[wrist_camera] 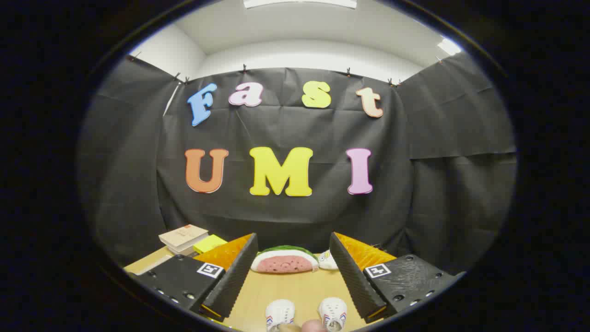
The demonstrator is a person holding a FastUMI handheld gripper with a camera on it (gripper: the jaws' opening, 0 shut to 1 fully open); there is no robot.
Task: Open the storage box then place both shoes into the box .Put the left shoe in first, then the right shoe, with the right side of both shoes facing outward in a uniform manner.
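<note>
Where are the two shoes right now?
In the gripper view, the two shoes sit side by side on the table, between the open gripper fingers.

The gripper view is riding on the hand-held gripper and looking forward along its two spread fingers, which are rising from the bottom with a wide gap between them. It is sitting low over the wooden table, close to the near edge, and tilting up enough that the black cloth back wall and the white ceiling are taking most of the round fisheye picture. The table's far end, against the cloth, is lying just beyond the fingertips, so the camera is facing straight across the booth
</note>
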